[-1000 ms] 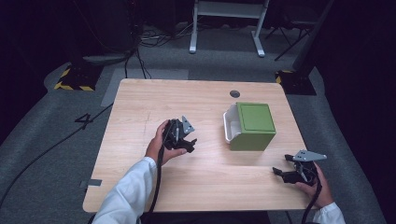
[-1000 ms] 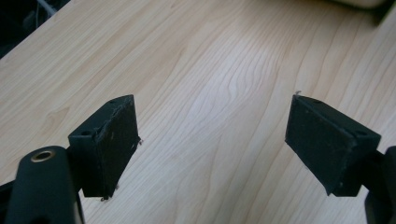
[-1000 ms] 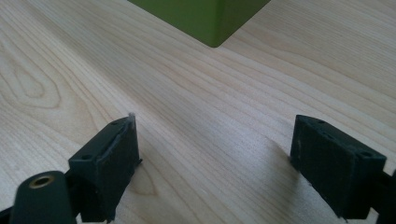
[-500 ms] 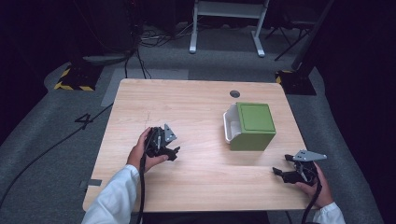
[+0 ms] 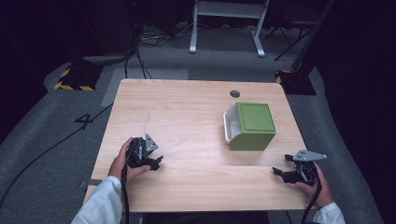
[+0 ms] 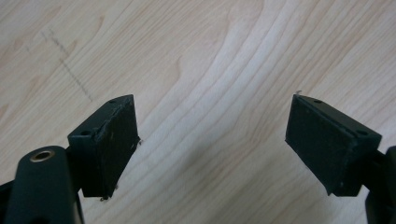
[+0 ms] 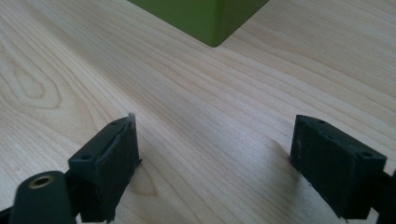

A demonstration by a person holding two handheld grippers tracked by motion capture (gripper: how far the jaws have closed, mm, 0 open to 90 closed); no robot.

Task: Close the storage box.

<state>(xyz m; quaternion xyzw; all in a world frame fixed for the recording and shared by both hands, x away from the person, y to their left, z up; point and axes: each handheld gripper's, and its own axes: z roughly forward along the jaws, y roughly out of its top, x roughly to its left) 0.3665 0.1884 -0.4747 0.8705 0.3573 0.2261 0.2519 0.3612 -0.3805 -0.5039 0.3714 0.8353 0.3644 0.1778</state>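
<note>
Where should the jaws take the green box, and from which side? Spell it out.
Likely best the green box across its two flat green side walls, coming down from above with the right gripper, which is nearer and open. The white drawer sticks out on the box's left, so avoid clamping there; it might slide.

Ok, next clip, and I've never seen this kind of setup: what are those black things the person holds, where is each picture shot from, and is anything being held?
A person sits at a wooden table with a hand-held two-jaw tool in each hand: the left gripper and the right gripper. One picture looks down from above; the other two come from small cameras riding on each gripper, looking along its black jaws. On the table stands a green box with a white tray part at its side. Both grippers are open and hold nothing.
</note>
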